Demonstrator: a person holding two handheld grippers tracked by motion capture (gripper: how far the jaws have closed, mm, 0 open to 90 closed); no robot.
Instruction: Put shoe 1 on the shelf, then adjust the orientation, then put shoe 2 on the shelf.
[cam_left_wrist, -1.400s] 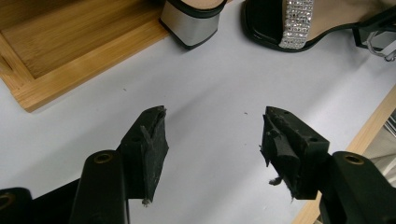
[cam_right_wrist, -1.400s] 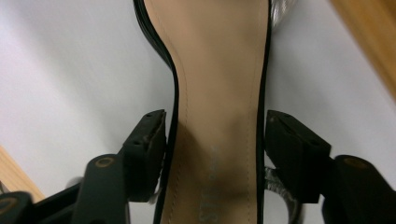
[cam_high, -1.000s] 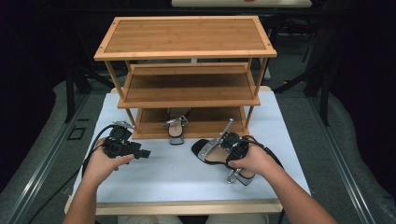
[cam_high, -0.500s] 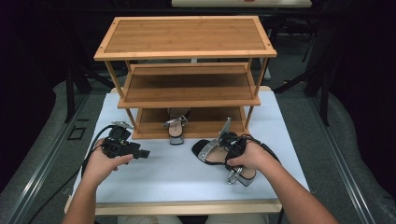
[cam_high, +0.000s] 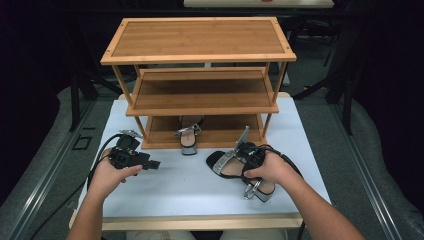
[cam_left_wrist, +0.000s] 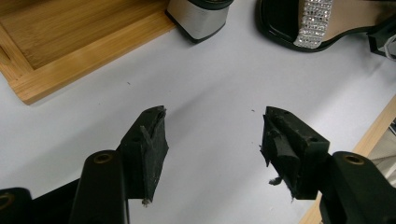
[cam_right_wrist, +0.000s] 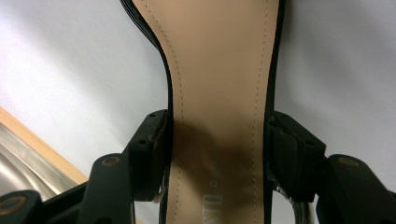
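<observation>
right gripper (cam_right_wrist: 217, 154): jaws clamp tan-insoled sandal (cam_high: 235, 165) at both edges | left gripper (cam_left_wrist: 212, 144): jaws wide, nothing between, over bare white tabletop (cam_high: 165, 192) | bamboo rack (cam_high: 200, 80) near

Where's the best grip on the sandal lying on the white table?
Across the narrow waist of the sandal, from above. The insole pinches in there, so the right gripper spans it, a jaw at each edge. The glitter strap and heel give no flat sides.
</observation>
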